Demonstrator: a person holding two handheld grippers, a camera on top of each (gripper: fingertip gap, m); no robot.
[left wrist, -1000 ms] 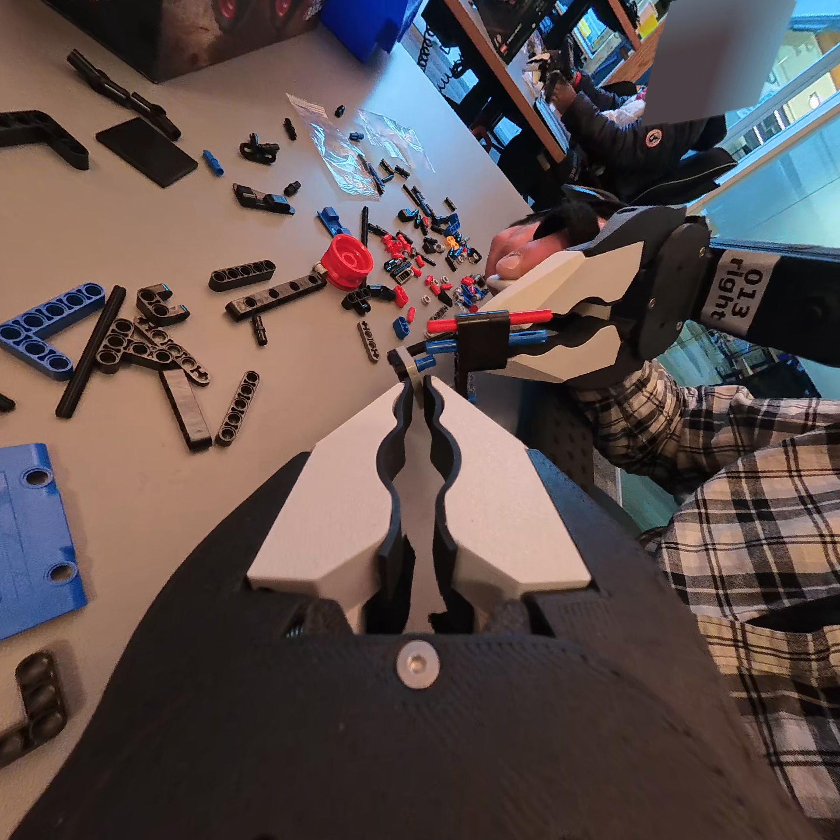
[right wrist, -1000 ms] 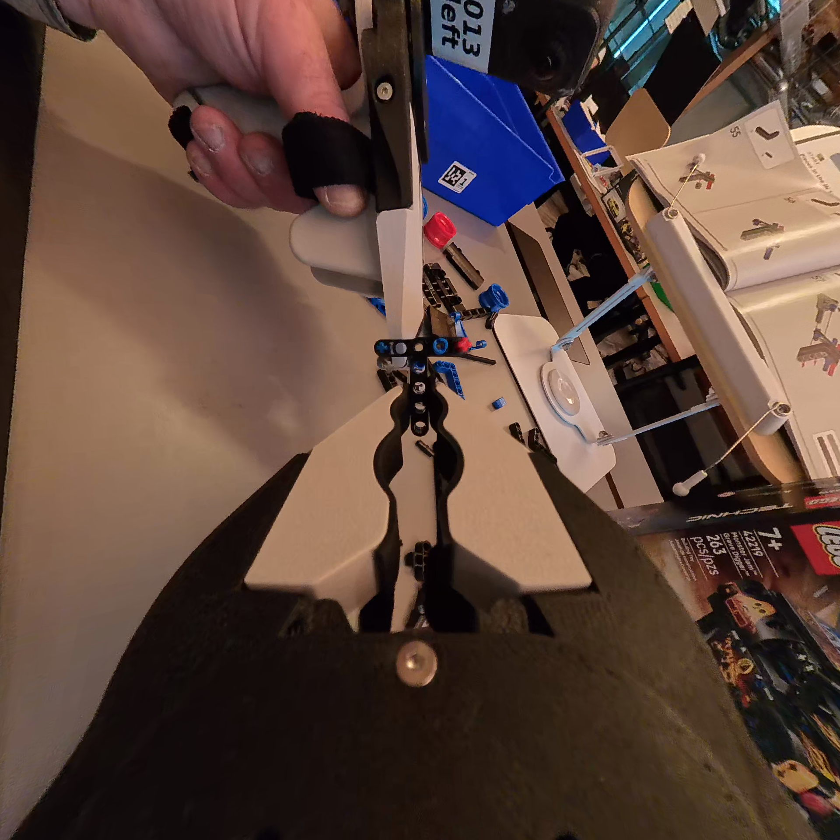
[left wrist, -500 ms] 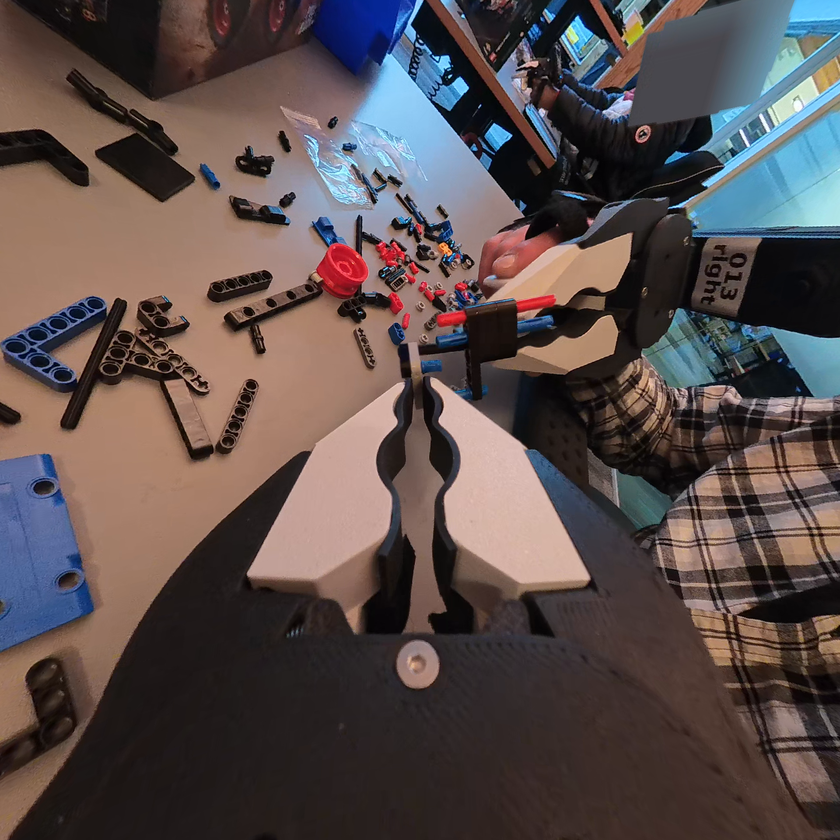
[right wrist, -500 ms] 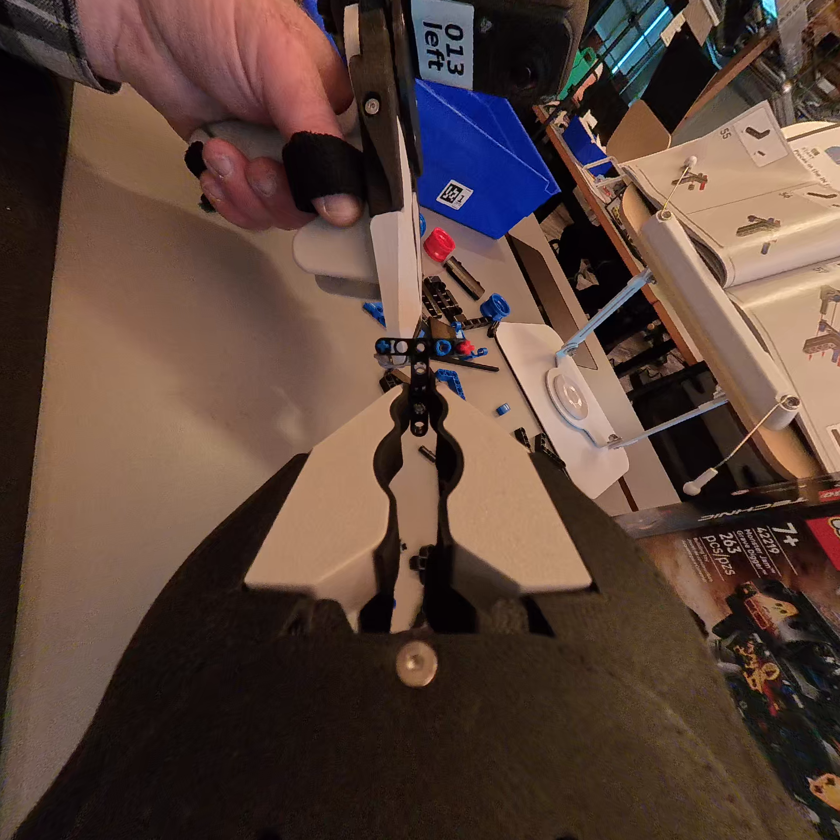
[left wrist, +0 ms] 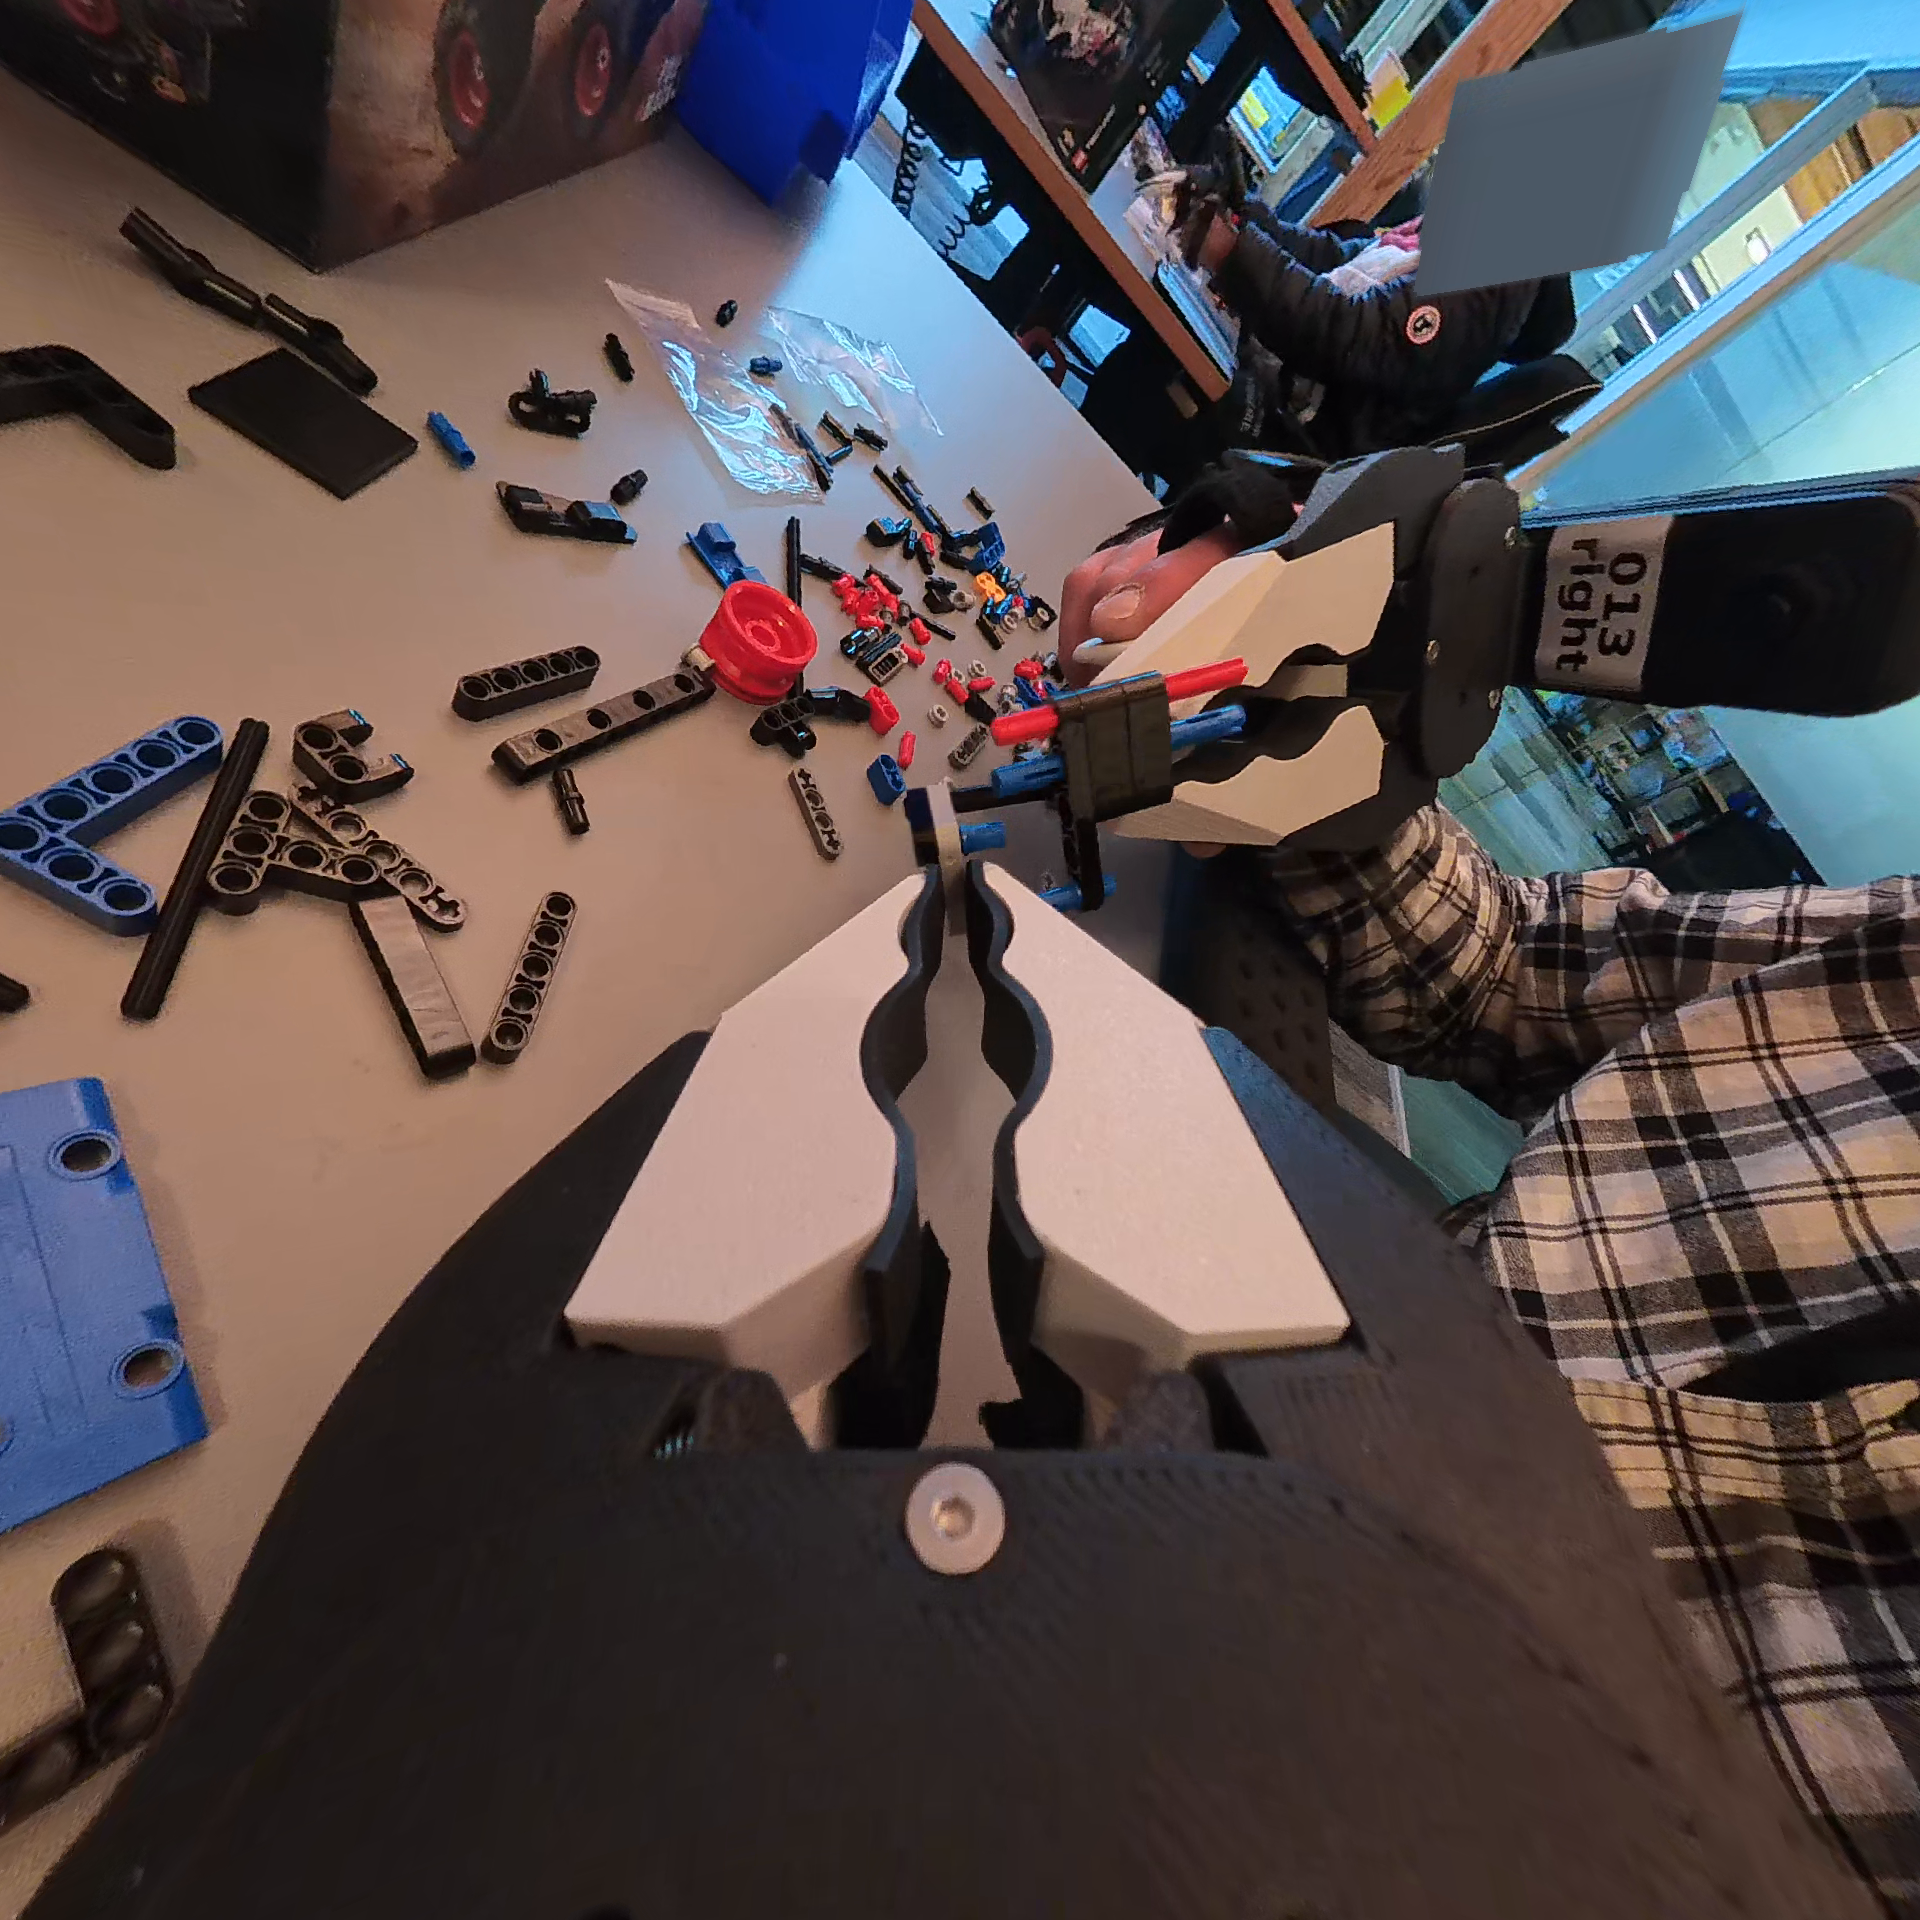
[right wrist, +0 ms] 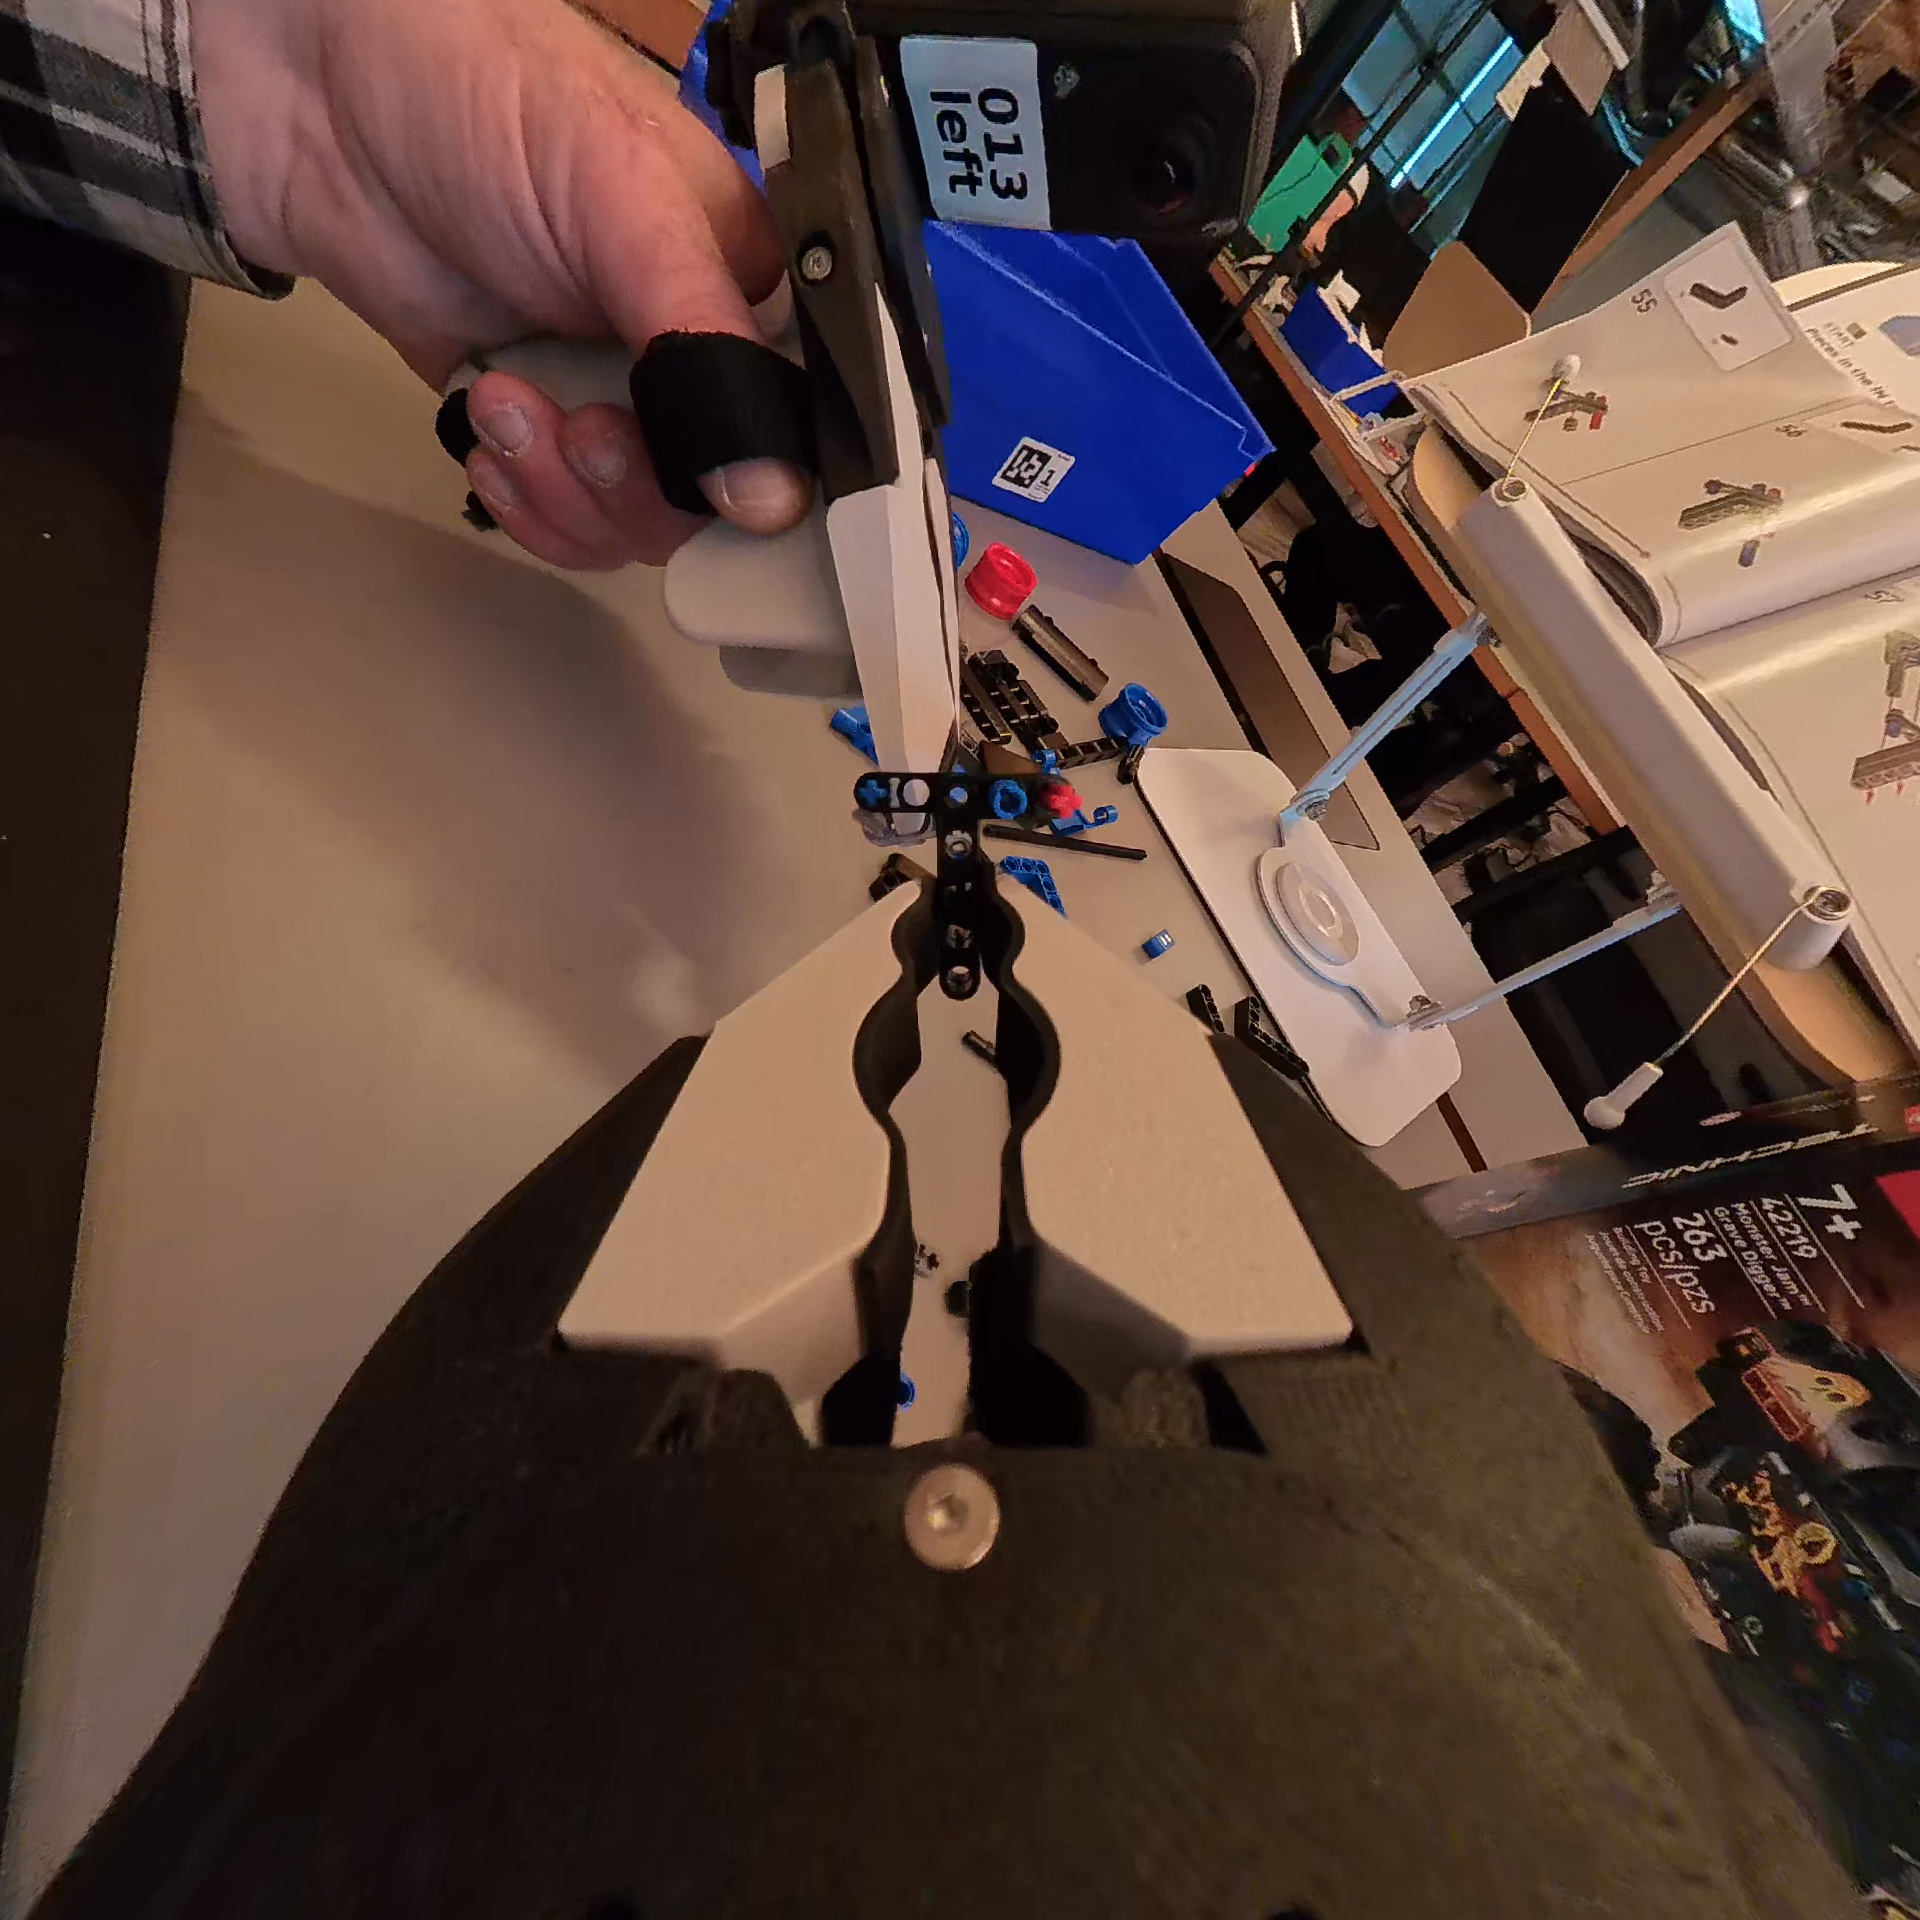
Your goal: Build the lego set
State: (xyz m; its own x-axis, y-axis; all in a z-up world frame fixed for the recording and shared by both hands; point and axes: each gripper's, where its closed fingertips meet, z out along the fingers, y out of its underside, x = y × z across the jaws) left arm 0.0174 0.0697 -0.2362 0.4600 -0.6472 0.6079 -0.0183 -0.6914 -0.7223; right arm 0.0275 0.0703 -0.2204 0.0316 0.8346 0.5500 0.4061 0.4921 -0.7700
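My right gripper [right wrist: 958, 914] is shut on a black beam assembly [right wrist: 956, 821], a T shape with blue pins and a red axle end. In the left wrist view the right gripper [left wrist: 1184, 748] comes in from the right, holding the assembly [left wrist: 1107, 743] with its red axle [left wrist: 1205, 675] above the table edge. My left gripper [left wrist: 945, 888] is shut on a small grey and dark blue piece [left wrist: 938, 828], which touches a blue pin of the assembly. In the right wrist view the left gripper [right wrist: 930, 748] reaches down from above onto the assembly's cross beam.
Several loose parts lie on the grey table [left wrist: 644, 1039]: a red wheel hub [left wrist: 756, 649], a blue L beam [left wrist: 94, 821], a blue panel [left wrist: 73, 1288], black beams [left wrist: 312, 862] and plastic bags [left wrist: 727, 405]. A blue bin [right wrist: 1070, 384], an instruction booklet on a stand [right wrist: 1714, 468] and the set box [right wrist: 1714, 1351] stand nearby. My two grippers' fingertips are within a few centimetres of each other.
Both grippers stay shut and pressed together. The right gripper with the assembly has tilted and risen slightly, and the left gripper has followed it.
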